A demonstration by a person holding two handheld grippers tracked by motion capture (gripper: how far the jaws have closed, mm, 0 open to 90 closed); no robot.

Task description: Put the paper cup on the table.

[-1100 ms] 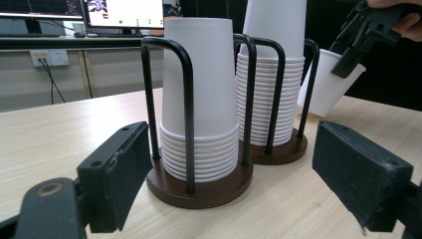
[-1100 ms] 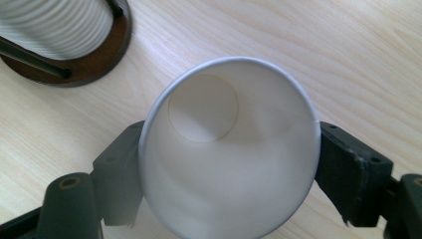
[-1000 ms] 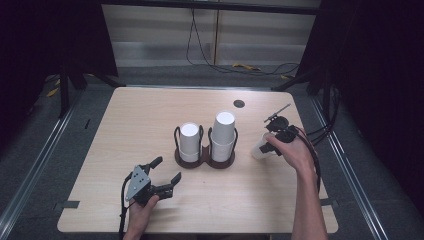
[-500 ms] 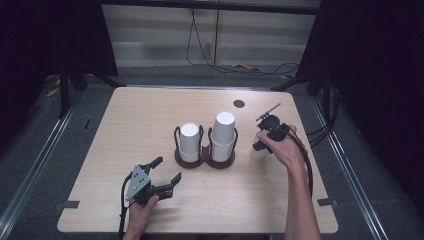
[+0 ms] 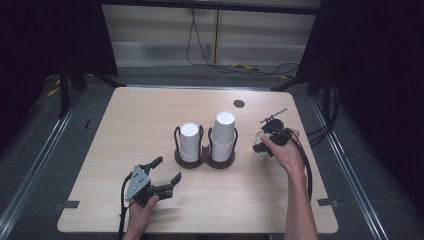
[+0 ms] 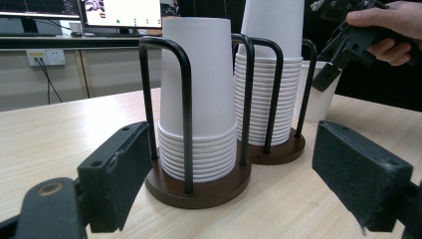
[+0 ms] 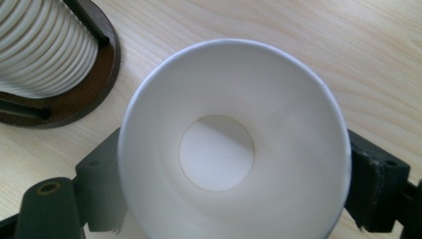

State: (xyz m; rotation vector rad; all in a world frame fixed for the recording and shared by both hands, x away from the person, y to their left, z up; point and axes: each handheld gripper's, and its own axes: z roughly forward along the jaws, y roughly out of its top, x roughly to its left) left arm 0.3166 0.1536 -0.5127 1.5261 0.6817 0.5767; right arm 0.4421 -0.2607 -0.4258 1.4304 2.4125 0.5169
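Holding a paper cup mid-frame, the right gripper is closed on its sides — light, easily crushed, so squeeze gently.

Lighting: even, overhead, brightest on the table; surroundings beyond the table fall to near black on both sides. Shadows: short and soft beside the cup holder; a soft grey shadow crosses the inner base of the paper cup. Glare: mild sheen on the table's far edge, no blown highlights. Focus: high view slightly soft and low in detail; left gripper view sharp on the holder, near jaws blurred; right gripper view's cup rim soft, wood grain crisp.
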